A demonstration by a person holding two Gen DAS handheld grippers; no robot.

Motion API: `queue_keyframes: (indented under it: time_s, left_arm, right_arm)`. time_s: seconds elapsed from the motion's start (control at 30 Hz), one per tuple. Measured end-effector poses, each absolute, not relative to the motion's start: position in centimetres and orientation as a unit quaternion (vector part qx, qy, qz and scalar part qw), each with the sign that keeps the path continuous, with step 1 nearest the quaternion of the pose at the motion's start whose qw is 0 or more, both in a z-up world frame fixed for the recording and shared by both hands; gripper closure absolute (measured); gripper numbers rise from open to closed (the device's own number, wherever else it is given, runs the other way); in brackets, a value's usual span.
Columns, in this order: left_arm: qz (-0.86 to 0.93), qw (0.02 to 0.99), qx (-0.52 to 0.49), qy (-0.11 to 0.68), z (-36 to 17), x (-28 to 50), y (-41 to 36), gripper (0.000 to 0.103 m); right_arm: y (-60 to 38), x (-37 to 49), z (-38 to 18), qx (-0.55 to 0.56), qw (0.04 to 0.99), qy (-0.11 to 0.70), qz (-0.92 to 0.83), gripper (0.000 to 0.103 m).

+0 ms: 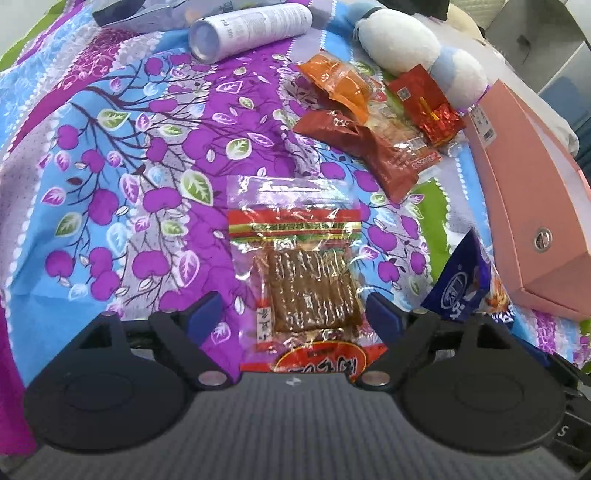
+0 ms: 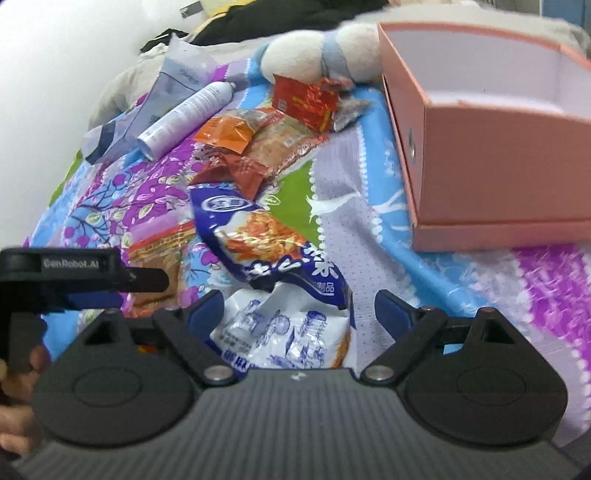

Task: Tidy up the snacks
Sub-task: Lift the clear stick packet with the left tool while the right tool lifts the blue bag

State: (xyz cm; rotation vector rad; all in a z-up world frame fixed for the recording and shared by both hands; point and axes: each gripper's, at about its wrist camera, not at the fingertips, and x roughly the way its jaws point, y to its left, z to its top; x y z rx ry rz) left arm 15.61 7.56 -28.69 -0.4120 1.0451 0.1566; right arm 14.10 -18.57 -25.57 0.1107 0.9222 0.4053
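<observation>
My left gripper [image 1: 293, 314] is open, its blue fingers on either side of a clear packet of brown tofu strips [image 1: 303, 280] lying flat on the flowered cloth. My right gripper [image 2: 299, 312] is open around a blue and white snack bag [image 2: 273, 280]; that bag shows at the right in the left wrist view [image 1: 461, 284]. A pile of orange, red and brown snack packets [image 1: 376, 118] lies farther off, also in the right wrist view [image 2: 266, 140]. An open pink box [image 2: 491, 162] stands at the right, empty as far as I see.
A white spray can [image 1: 251, 29] lies on its side at the far edge, beside a grey pouch [image 2: 162, 96]. A white and blue plush toy [image 1: 417, 55] rests behind the packets. The pink box [image 1: 532, 199] borders the right. The left gripper's body [image 2: 55, 273] shows at left.
</observation>
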Motion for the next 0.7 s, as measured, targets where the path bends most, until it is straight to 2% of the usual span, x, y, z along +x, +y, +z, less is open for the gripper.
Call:
queue_keyframes:
  time_s: [0.07,0.13,0.17,0.23,0.4,0.6,0.67,0.7]
  left_arm:
    - [0.074,0.846,-0.186,0.495,-28.7,15.9,7.2,0.012]
    - [0.076,0.847,-0.179,0.494,-28.8,16.1,7.0,0.012]
    - [0.077,0.847,-0.177,0.495,-28.9,16.2,7.0,0.012]
    - [0.076,0.848,-0.167,0.498,-29.0,16.4,6.7,0.01]
    - [0.087,0.85,-0.13,0.503,-29.3,16.6,5.4,0.011]
    - [0.105,0.857,-0.096,0.495,-29.2,15.8,4.0,0.027]
    - [0.1,0.857,-0.1,0.495,-29.0,15.6,4.1,0.036]
    - [0.099,0.858,-0.1,0.494,-28.8,15.4,4.1,0.045]
  right_arm:
    - [-18.3,14.5,-26.1,0.053,0.87,0.449,0.197,0.015]
    - [-17.8,14.7,-26.4,0.044,0.866,0.454,0.205,0.03]
    - [-17.5,14.7,-26.5,0.04,0.864,0.455,0.212,0.03]
    - [-17.0,14.6,-26.5,0.029,0.866,0.452,0.213,0.039]
    - [-16.7,14.1,-25.8,0.0,0.869,0.443,0.219,0.047]
    - [-17.8,13.9,-25.6,-0.004,0.873,0.443,0.207,0.047]
    - [-18.1,13.8,-25.6,-0.004,0.873,0.443,0.202,0.047]
    - [-18.2,13.8,-25.6,-0.003,0.873,0.444,0.201,0.047]
